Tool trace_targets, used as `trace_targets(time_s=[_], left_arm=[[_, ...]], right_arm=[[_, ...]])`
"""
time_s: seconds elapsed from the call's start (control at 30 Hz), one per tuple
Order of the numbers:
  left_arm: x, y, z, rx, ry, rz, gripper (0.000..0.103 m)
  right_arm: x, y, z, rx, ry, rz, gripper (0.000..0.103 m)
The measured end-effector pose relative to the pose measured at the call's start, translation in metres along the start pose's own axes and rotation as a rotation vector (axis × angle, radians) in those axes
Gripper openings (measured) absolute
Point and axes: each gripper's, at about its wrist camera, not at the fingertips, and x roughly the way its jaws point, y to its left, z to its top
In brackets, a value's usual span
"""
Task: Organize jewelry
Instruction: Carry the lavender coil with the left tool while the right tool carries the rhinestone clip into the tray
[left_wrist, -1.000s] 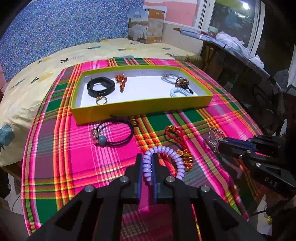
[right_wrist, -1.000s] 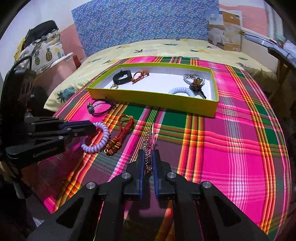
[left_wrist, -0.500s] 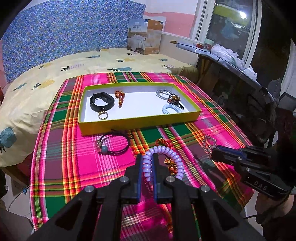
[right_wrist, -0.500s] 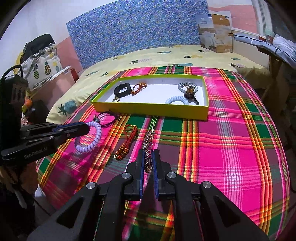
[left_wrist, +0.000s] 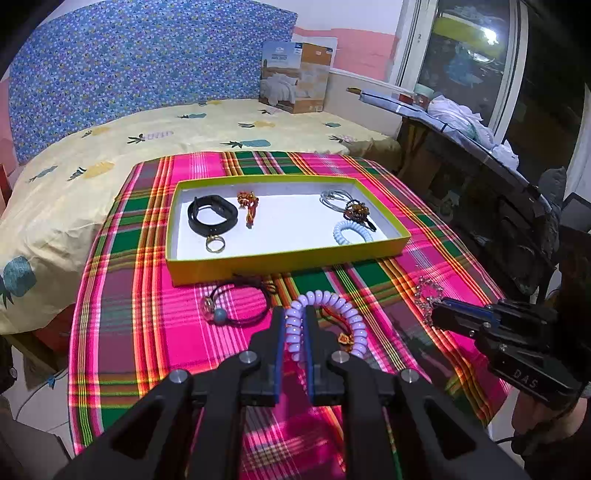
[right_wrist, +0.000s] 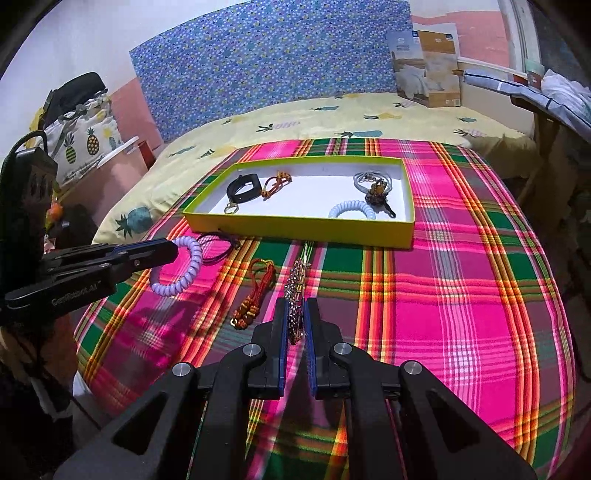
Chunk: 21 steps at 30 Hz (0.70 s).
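My left gripper (left_wrist: 294, 314) is shut on a lilac coil bracelet (left_wrist: 354, 325) and holds it above the plaid cloth; it also shows in the right wrist view (right_wrist: 177, 269). My right gripper (right_wrist: 295, 306) is shut on a silver beaded chain (right_wrist: 295, 291), which also shows in the left wrist view (left_wrist: 426, 295). A yellow-green tray (left_wrist: 280, 264) lies ahead with a black band (left_wrist: 212, 214), a gold ring (left_wrist: 215, 243), a red cord (left_wrist: 249, 206), a pale blue coil (left_wrist: 351, 232) and a brown charm (left_wrist: 356, 210).
On the cloth in front of the tray lie a black cord bracelet with a bead (left_wrist: 236, 306) and a red-orange knotted cord (right_wrist: 255, 295). A bed with a yellow cover (left_wrist: 147, 133) lies behind, and a cardboard box (left_wrist: 295, 81) stands at the back.
Both grippers have risen and drawn back from the cloth, each still holding its piece. The tray and table look farther away now.
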Motion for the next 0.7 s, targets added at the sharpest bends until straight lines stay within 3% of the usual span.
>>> trace_targets(time_s=[0.7], left_arm=[[0.031,0.011,0.051,0.02,-0.029,0.048,0.01]], right_arm=[[0.023,-0.009,0.053,-0.035,-0.034,-0.017,0.008]])
